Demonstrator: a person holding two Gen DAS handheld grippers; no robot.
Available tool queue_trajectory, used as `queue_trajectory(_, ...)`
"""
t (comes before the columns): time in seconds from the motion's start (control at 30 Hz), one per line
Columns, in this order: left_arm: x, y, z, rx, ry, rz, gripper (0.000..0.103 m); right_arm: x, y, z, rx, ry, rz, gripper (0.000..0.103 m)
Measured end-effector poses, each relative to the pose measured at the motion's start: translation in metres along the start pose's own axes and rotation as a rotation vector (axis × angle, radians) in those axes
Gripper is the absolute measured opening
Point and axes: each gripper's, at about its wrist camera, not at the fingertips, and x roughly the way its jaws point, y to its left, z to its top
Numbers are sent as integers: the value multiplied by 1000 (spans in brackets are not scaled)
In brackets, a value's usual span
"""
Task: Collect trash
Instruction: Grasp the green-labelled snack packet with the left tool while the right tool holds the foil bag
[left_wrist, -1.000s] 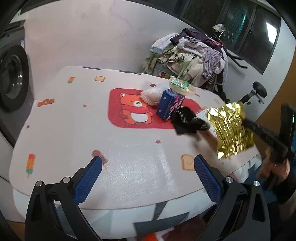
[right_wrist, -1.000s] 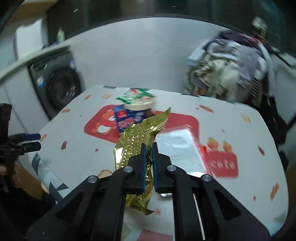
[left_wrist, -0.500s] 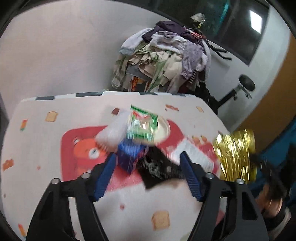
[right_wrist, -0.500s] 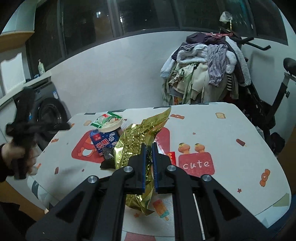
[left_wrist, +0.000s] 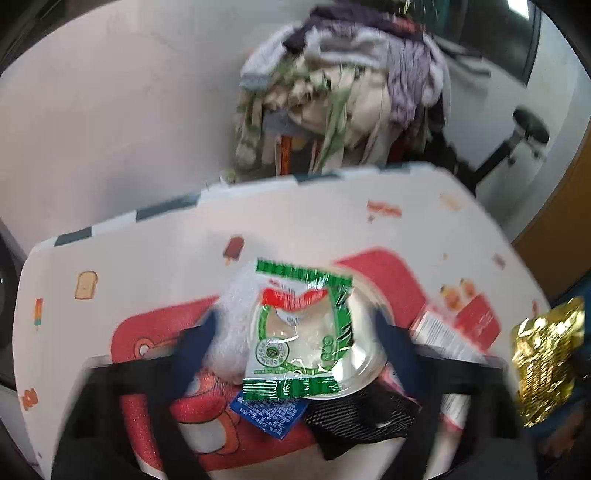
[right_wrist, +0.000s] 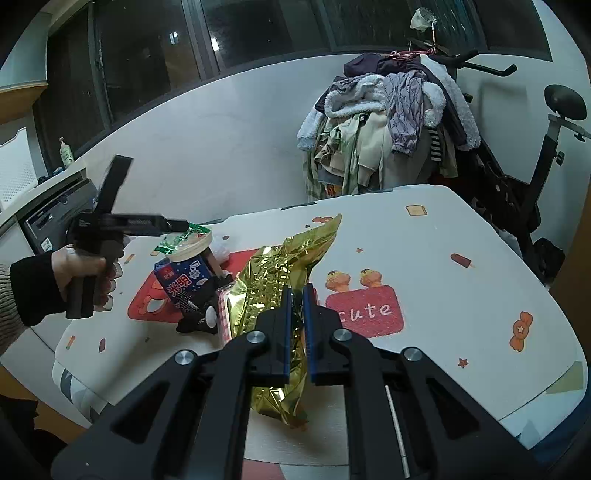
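Foil first: my right gripper (right_wrist: 298, 328) is clamped on the crumpled gold bag (right_wrist: 284, 280), pads pinching it low down so the top stands up over the table (right_wrist: 461, 306) and the bottom hangs below the fingers. On my left, the gripper (left_wrist: 295, 354) is blurred, its jaws half spread and just been closing, with the round lid (left_wrist: 332, 343) and the green wrapper (left_wrist: 299, 332) lying on it between the fingers (left_wrist: 192, 347); I cannot tell whether the pads touch the rim. From the right camera I see that lid capping a blue carton (right_wrist: 186, 280), which stands on the red bear patch (left_wrist: 207, 413), with the left gripper's tips over it and a hand (right_wrist: 83, 277) in a dark sleeve on the handle. Something black (left_wrist: 358, 417) lies against the carton's foot, and a white fluffy lump (left_wrist: 236, 328) sits just behind. A flat red and white packet (left_wrist: 450, 339) lies beside the gold bag. Farther back, clothes (right_wrist: 388, 125) are heaped on an exercise bike (right_wrist: 546, 158) against the wall.
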Motion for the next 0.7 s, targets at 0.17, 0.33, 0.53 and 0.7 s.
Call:
queue_trajectory(0.17, -17, 1, -11, 19, -45, 14, 37, 0, 4, 0, -6, -1, 2, 10)
queue_trajectory(0.33, -62, 3, -29, 30, -92, -42, 37, -1, 13, 2, -19, 0, 16, 10)
queue_trajectory(0.53, -114, 2, -69, 45, -142, -57, 37, -11, 33, 0, -45, 7, 38, 10)
queue_trajectory(0.7, -151, -9, -118, 62, -169, -54, 37, -24, 53, -6, -70, 17, 57, 10)
